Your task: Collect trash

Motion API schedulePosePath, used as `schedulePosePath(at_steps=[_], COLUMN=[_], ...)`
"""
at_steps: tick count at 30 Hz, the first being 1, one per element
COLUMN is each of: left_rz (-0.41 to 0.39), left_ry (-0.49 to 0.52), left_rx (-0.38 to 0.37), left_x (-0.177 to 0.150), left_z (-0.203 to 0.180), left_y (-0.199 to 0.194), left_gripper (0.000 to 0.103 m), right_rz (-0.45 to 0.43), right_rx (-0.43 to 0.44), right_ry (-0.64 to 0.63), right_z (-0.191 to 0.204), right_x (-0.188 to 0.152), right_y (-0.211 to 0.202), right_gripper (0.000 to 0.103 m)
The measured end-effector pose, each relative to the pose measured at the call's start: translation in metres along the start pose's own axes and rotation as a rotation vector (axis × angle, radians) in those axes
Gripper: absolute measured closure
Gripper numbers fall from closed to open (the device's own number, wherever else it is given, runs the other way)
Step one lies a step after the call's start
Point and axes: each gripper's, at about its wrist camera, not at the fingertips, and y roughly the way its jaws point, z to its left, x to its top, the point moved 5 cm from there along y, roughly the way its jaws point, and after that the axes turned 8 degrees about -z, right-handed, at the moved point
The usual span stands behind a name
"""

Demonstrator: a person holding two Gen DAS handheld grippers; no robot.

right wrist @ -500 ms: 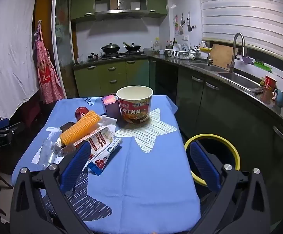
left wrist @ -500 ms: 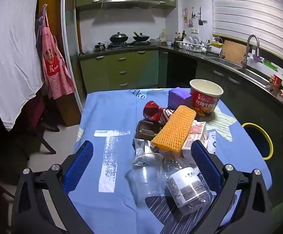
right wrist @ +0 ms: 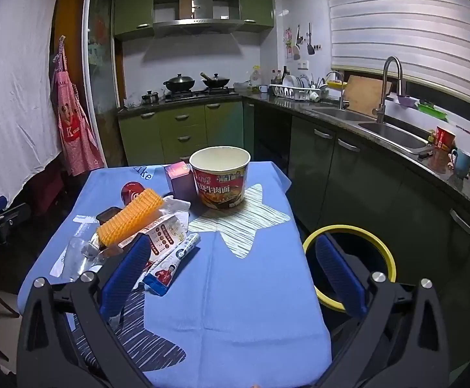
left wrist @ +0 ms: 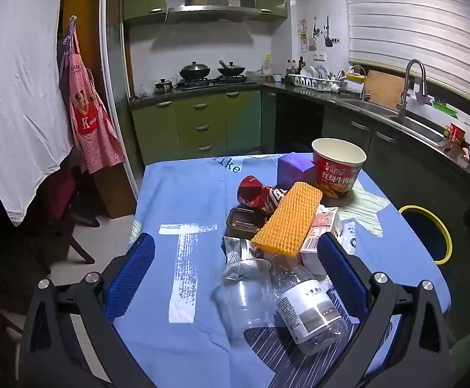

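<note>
Trash lies in a pile on the blue tablecloth (left wrist: 183, 194): a red noodle cup (left wrist: 337, 167), a purple box (left wrist: 294, 167), a red can (left wrist: 260, 194), an orange ridged block (left wrist: 288, 223), a carton (left wrist: 320, 236), a clear plastic cup (left wrist: 246, 291) and a clear bottle (left wrist: 309, 304). My left gripper (left wrist: 235, 271) is open, empty, just before the cup and bottle. My right gripper (right wrist: 231, 271) is open and empty above the cloth (right wrist: 254, 274), right of a toothpaste tube (right wrist: 173, 263). The noodle cup (right wrist: 220, 176) stands behind.
A bin with a yellow rim (right wrist: 351, 265) stands on the floor right of the table, also in the left wrist view (left wrist: 429, 232). A dark tray (left wrist: 244, 223) lies in the pile. Green cabinets (right wrist: 183, 132) and a counter with a sink (right wrist: 390, 132) lie behind.
Both grippers have shifted only slightly; the trash has not moved.
</note>
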Motion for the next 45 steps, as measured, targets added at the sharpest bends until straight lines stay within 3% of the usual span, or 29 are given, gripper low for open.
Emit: schedulePosePath(at_steps=[20, 45], left_rz=[0.006, 0.021], left_ry=[-0.022, 0.0], left_rx=[0.005, -0.01], left_x=[-0.007, -0.007], left_z=[0.011, -0.004], left_y=[0.006, 0.008], left_gripper=[0.004, 0.004], right_rz=[0.018, 0.025], right_rx=[0.013, 0.014], right_ry=[-0.023, -0.01], right_z=[0.019, 0.01], right_x=[-0.008, -0.01], right_y=[0.016, 0.013], right_gripper=[0.006, 0.006])
